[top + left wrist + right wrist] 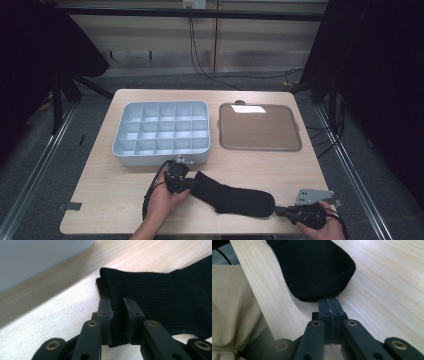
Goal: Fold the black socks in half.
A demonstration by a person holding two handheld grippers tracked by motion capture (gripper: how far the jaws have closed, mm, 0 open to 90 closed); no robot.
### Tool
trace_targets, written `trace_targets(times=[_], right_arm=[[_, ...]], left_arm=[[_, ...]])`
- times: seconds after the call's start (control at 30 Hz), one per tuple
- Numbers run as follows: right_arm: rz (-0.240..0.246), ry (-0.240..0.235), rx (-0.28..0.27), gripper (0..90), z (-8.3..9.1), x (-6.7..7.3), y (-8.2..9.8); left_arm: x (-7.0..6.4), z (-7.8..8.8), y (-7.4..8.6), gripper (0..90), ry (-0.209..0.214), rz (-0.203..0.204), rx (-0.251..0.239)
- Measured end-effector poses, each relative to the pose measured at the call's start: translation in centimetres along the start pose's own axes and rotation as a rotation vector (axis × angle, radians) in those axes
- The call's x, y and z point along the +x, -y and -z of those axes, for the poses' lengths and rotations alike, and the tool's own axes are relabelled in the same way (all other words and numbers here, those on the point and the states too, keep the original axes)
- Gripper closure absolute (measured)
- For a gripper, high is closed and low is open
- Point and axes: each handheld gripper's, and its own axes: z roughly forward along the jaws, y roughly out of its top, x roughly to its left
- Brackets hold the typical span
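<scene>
Two grippers are set at opposite ends of one black sock point(232, 197), which lies flat on the table point(100, 180) in front of the tray point(161, 132), the grey compartmented box taken here as the landmark. The sock's long axis runs from just in front of the tray's near wall, rightward and toward the table's near edge.

At the sock's tray-side end, the left gripper point(189, 184) is held low by the left hand point(165, 197). In the left gripper view its jaws are seen nearly together with the ribbed cuff point(117, 315) standing between them; the fabric is pinched by the pads, so the cuff is taken as gripped. The cuff edge nearest the tray wall lies just beyond the jaw tips.

Farther right, away from the tray, the toe end is met by the right gripper point(280, 211), held by the right hand point(325, 227). In the right gripper view point(329, 305) the jaws are seen fully closed, pad against pad, with the rounded toe just beyond their tips; whether a thin edge of fabric is caught cannot be told.

The lid point(260, 127) lies beside the tray, to its right, untouched.

The coming move is judged to turn on the sock's axis: with the cuff held nearest the tray, folding or lifting toward a compartment would be led by the left gripper.
</scene>
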Motion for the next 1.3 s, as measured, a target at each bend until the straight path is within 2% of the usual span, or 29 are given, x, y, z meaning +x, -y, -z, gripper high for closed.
trace_targets(times=[0.13,0.33,0.5,0.77,1.0,1.3], right_arm=[[0.001,0.001,-0.001,90.0,-0.1,0.0,-0.1],[0.008,0.0,0.0,89.9,-0.3,0.0,-0.3],[0.01,-0.004,-0.002,89.6,-0.6,0.1,-0.5],[0.022,-0.016,-0.005,89.5,-1.1,0.2,-0.9],[0.012,-0.038,-0.01,89.4,-1.7,0.2,-1.4],[0.032,-0.049,-0.008,89.3,-2.5,0.3,-2.1]], left_arm=[[-0.3,0.5,-0.4,79.5,0.023,0.021,-0.032],[-0.5,1.4,-0.7,81.5,0.066,0.01,-0.034],[-0.4,2.0,-1.0,82.2,0.092,0.027,-0.051],[-0.2,3.1,-1.3,82.6,0.106,0.035,-0.071],[-0.4,4.0,-1.4,82.6,0.116,0.037,-0.085],[-0.3,4.7,-1.3,82.6,0.11,0.045,-0.086]])
